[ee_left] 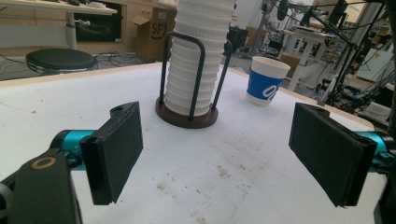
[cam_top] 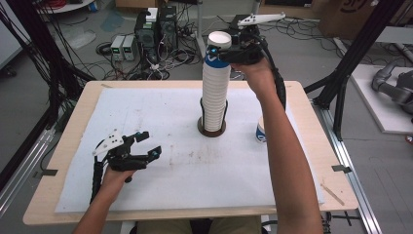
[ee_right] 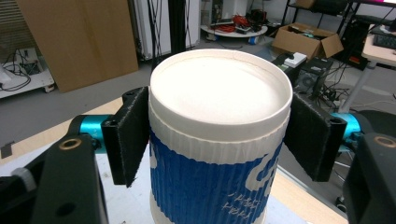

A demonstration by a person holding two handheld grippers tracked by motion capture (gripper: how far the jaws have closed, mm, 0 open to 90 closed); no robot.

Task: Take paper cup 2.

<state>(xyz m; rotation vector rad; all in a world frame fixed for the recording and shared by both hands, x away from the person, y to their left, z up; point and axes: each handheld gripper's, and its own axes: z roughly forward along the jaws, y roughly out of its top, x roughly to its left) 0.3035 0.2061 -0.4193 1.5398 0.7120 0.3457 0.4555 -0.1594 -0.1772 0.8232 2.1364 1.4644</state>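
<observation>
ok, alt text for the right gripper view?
The right gripper clamps an upside-down blue-and-white paper cup between its two black pads, the cup's white base facing the camera. Behind it lie the table edge, cardboard boxes and cables on the floor.

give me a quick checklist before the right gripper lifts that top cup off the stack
1. Right gripper pads pressed on both sides of the top cup: ok.
2. Grip sits below the cup's upturned base: ok.
3. Cup stack upright inside its wire holder: ok.
4. Left gripper open, away from the stack: ok.
5. Loose cup on the table standing apart from the holder: ok.
6. Top cup free of the cup beneath: cannot tell.
</observation>
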